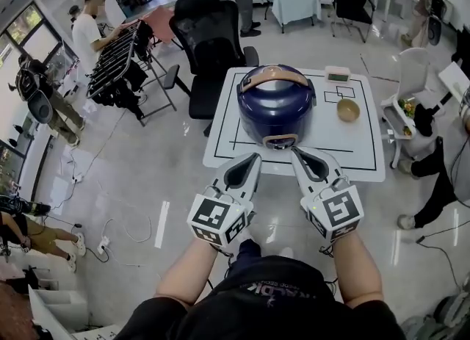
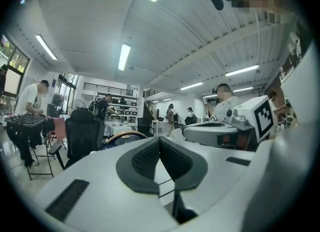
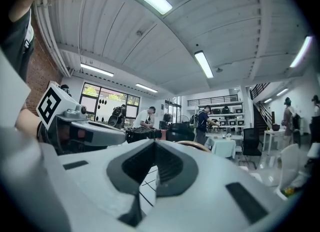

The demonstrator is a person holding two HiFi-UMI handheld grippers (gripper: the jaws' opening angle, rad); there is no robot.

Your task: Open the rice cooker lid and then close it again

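Observation:
A dark blue rice cooker (image 1: 275, 107) with a tan handle stands on the white table (image 1: 365, 156), its lid down. My left gripper (image 1: 254, 158) is shut and empty, its tip at the table's near edge, just short of the cooker's front latch. Beside it my right gripper (image 1: 294, 152) is likewise shut on nothing, a little nearer the latch. In the left gripper view the jaws (image 2: 160, 142) meet, with the cooker's handle (image 2: 123, 136) rising behind them. The right gripper view shows closed jaws (image 3: 154, 148) and the handle (image 3: 196, 145) beyond.
A small wooden bowl (image 1: 348, 109) and a small box (image 1: 338, 75) sit on the table right of the cooker. A black office chair (image 1: 213, 37) stands behind the table, a white chair (image 1: 408, 103) to its right. Several people are around the room.

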